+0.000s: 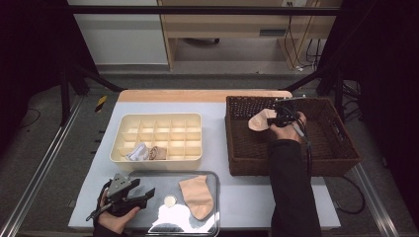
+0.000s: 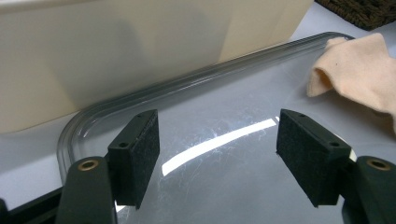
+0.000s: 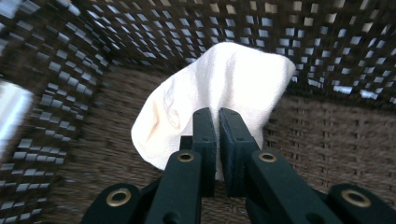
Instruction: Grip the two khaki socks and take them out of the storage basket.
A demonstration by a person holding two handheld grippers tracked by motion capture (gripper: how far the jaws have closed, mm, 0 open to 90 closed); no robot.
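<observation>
**Wicker basket gives up a pale sock to the right hand-held gripper**

Wicker walls of the brown basket (image 1: 341, 148) surround the right hand-held gripper (image 3: 217, 140), whose jaws are pinched together on a pale peach sock (image 3: 219, 88). The cloth hangs from the pads above the basket floor, near the back-left corner in the high view, gripped at an edge, probably so it can be carried out without dragging.

The left hand-held gripper (image 2: 217, 154) hovers with its jaws apart and nothing between them, low over the shiny metal tray (image 1: 210, 175) at the front of the surface (image 1: 247, 197), likely waiting to help. 1 matching sock (image 1: 197, 195) lies flat on the tray's right half, perhaps laid out for pairing.

Behind the tray sits a cream divided organiser (image 1: 197, 118). 2 of its front-row compartments hold rolled items: a whitish bundle (image 1: 137, 151) and a tan one (image 1: 156, 152) beside it. The other cells look empty.
</observation>
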